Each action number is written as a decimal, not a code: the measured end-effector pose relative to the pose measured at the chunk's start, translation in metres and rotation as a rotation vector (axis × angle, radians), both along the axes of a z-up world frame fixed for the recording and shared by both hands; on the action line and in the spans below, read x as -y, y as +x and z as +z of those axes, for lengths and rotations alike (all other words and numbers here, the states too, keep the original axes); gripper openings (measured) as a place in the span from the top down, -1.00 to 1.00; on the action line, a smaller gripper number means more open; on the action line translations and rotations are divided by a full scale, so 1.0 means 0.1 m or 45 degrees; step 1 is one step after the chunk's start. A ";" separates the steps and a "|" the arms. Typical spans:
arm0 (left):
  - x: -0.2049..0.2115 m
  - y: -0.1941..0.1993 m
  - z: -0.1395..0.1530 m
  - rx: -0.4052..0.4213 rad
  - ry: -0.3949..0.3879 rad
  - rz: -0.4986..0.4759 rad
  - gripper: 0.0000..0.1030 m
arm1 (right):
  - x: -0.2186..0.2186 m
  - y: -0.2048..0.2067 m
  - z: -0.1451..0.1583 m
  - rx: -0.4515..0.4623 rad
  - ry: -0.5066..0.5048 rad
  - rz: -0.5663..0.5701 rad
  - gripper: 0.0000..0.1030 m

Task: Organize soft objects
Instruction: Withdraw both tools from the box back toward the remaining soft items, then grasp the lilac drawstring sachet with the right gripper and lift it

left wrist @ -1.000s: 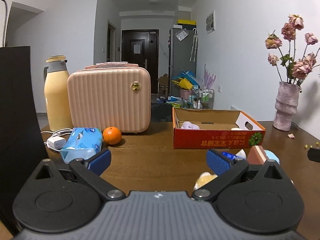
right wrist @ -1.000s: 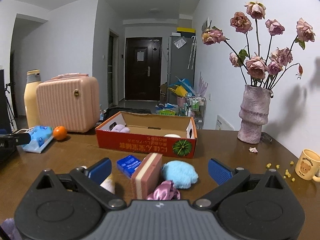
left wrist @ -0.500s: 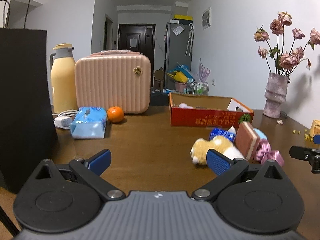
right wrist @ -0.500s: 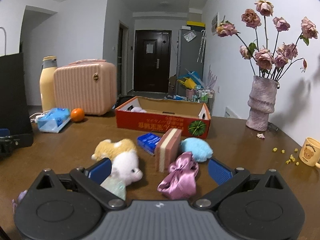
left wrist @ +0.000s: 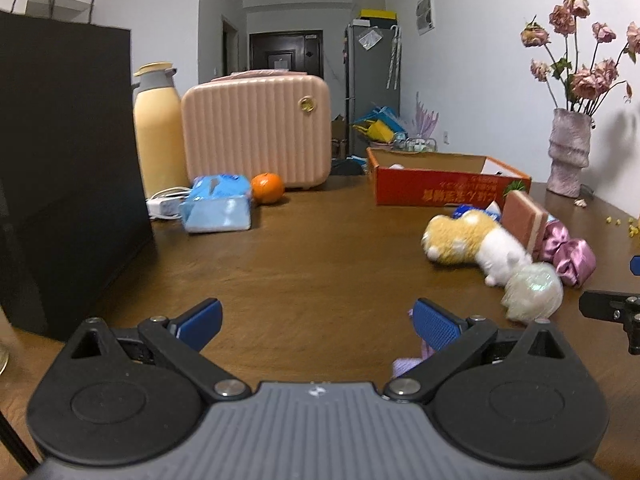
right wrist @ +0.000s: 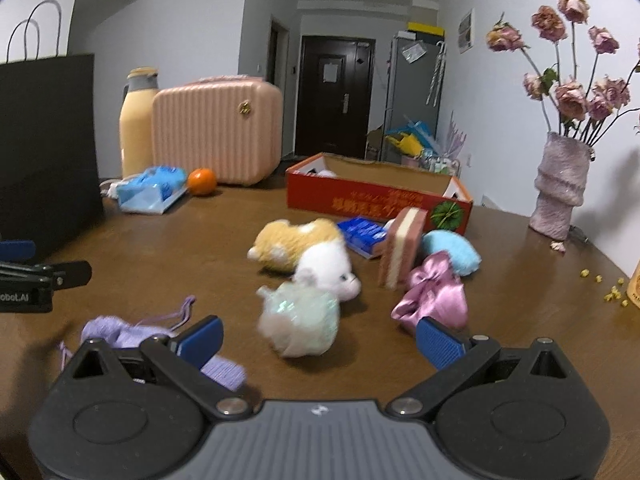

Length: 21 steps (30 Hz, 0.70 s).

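Soft things lie in a heap on the brown table: a yellow plush (right wrist: 294,243) (left wrist: 456,236), a white plush (right wrist: 326,268) (left wrist: 502,254) in a pale shiny dress (right wrist: 300,322) (left wrist: 532,292), a pink layered sponge (right wrist: 402,252) (left wrist: 524,222), a pink satin bow (right wrist: 434,296) (left wrist: 566,254), a light blue pad (right wrist: 452,250) and a lilac knitted pouch (right wrist: 120,332). An open red cardboard box (right wrist: 376,200) (left wrist: 448,190) stands behind them. My right gripper (right wrist: 318,340) is open just short of the dressed plush. My left gripper (left wrist: 316,320) is open over bare table.
A black paper bag (left wrist: 68,160) stands at the left. Behind are a yellow flask (left wrist: 158,128), a pink case (left wrist: 256,128), a blue tissue pack (left wrist: 216,204), an orange (left wrist: 267,188) and a white charger (left wrist: 164,204). A vase of dried roses (right wrist: 560,188) stands at the right, with yellow crumbs (right wrist: 608,288) nearby.
Both grippers have pulled back from the box toward the table's near edge. The plush toys, bow and lilac pouch have come into view. Both stay open.
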<state>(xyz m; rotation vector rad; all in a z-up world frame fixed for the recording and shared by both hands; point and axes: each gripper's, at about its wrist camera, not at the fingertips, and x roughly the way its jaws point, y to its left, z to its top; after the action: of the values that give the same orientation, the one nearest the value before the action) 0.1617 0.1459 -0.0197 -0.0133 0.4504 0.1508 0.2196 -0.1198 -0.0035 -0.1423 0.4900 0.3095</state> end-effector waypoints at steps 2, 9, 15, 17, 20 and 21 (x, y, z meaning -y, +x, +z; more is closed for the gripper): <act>-0.07 -0.05 -0.04 -0.007 0.001 0.010 -1.00 | -0.07 -0.04 -0.04 -0.013 -0.006 0.008 -1.00; -0.32 -0.20 -0.18 -0.025 0.022 0.051 -1.00 | -0.35 -0.17 -0.14 -0.042 -0.026 0.037 -1.00; -0.49 -0.31 -0.26 -0.025 0.026 0.058 -1.00 | -0.60 -0.26 -0.21 -0.062 -0.052 0.062 -1.00; -0.54 -0.33 -0.29 -0.028 0.026 0.055 -1.00 | -0.66 -0.28 -0.22 -0.061 -0.050 0.069 -1.00; -0.60 -0.34 -0.33 -0.035 0.014 0.044 -1.00 | -0.75 -0.30 -0.23 -0.065 -0.042 0.078 -1.00; -0.61 -0.34 -0.33 -0.037 0.005 0.039 -1.00 | -0.79 -0.31 -0.24 -0.070 -0.041 0.081 -1.00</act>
<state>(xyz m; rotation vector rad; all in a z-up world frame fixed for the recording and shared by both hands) 0.1282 0.2066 -0.0523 -0.0139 0.4787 0.1819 0.1890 -0.0411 -0.0272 -0.1811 0.5459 0.3686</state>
